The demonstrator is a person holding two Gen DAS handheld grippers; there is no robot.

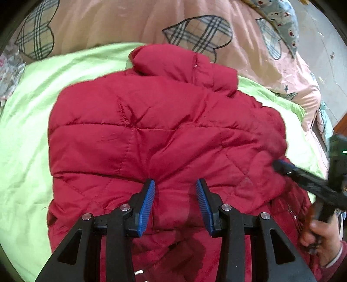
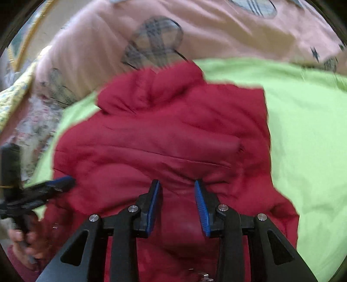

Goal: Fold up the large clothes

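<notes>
A red quilted puffer jacket [image 1: 151,130] lies bunched on a light green sheet [image 1: 26,130], collar at the far end. My left gripper [image 1: 175,184] is pressed against its near folded edge, with a bulge of red fabric between the spread jaws. My right gripper [image 2: 177,184] likewise has a bulge of the jacket [image 2: 162,134] between its spread jaws. The right gripper also shows at the right edge of the left wrist view [image 1: 282,166], against the jacket's side. The left gripper shows at the left edge of the right wrist view [image 2: 65,181].
A pink duvet with plaid heart patches [image 1: 195,32] lies behind the green sheet [image 2: 303,130]. A floral pillow [image 1: 279,19] sits at the back right. The person's hand [image 1: 321,234] holds the right gripper's handle.
</notes>
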